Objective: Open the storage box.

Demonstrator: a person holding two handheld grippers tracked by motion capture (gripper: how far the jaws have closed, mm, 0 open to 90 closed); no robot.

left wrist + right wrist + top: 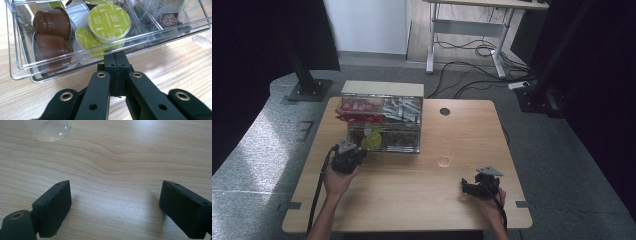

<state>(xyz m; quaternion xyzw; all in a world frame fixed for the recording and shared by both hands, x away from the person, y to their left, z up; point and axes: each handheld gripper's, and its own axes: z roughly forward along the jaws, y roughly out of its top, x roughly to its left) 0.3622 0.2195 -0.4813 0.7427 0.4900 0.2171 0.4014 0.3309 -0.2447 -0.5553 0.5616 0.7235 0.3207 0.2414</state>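
Brown and green-lidded capsules [109, 21], seemingly

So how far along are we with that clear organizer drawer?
Done: the drawer stands pulled out, coffee capsules exposed. In hand: the left gripper, jaws shut, sits at the drawer's front edge. Left: no capsule picked; the right gripper waits open near the glass.

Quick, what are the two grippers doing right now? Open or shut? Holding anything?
Left gripper: jaws shut together, nothing between them, tips right at the front wall of the clear drawer.
Right gripper: jaws wide open over the bare table, holding nothing.
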